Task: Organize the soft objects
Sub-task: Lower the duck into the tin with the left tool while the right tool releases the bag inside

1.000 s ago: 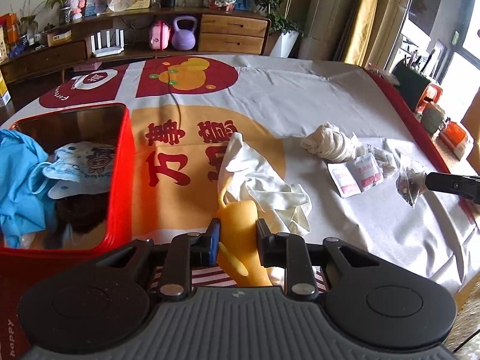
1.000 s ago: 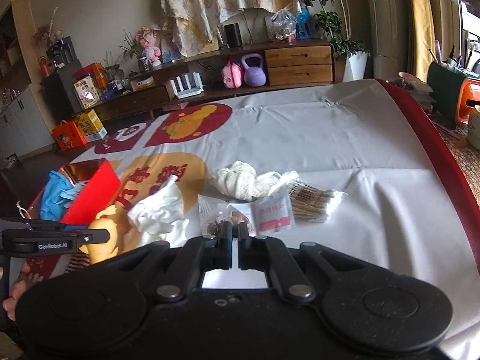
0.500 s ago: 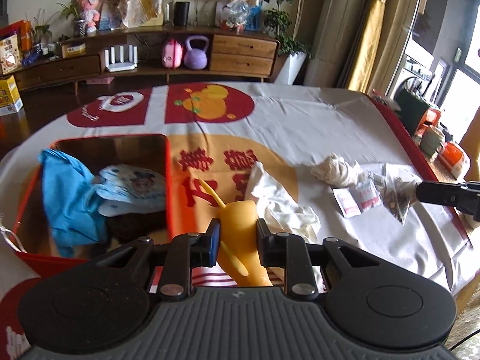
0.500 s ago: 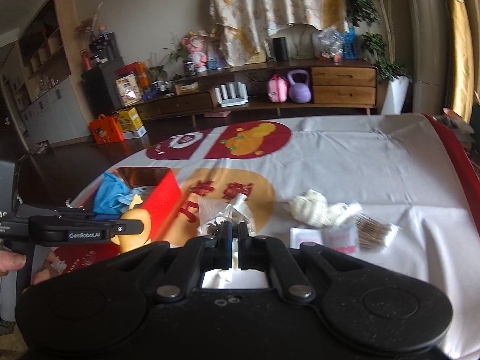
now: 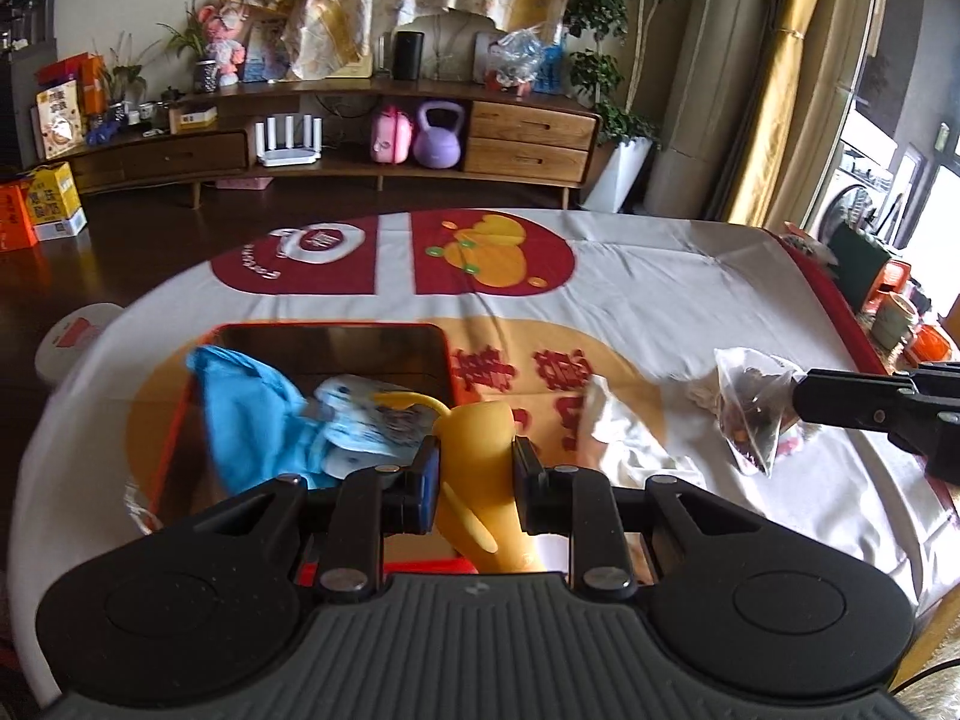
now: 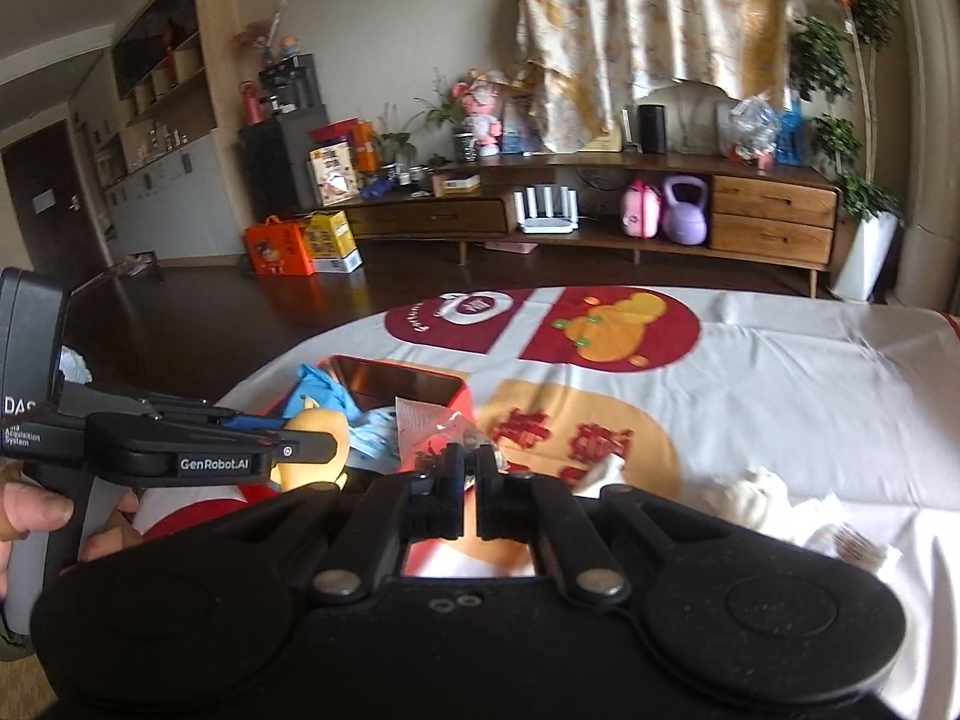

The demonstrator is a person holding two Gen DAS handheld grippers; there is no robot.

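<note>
Left wrist view: left gripper (image 5: pixel 474 471) clamps a yellow rubber toy (image 5: pixel 483 450) over the red box's (image 5: pixel 441 339) near-right edge; right gripper (image 6: pixel 471 468) pinches a clear bag (image 5: pixel 750 405) above open bench (image 5: pixel 690 276).

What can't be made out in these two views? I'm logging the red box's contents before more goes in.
- Red box, left wrist view: its floor is covered by the blue cloth and printed fabric.
- Yellow toy, left wrist view: lower end behind the left gripper.
- Clear bag: dark contents too small to identify.

"GenRobot.AI" on left tongs (image 6: pixel 312 450)
</note>
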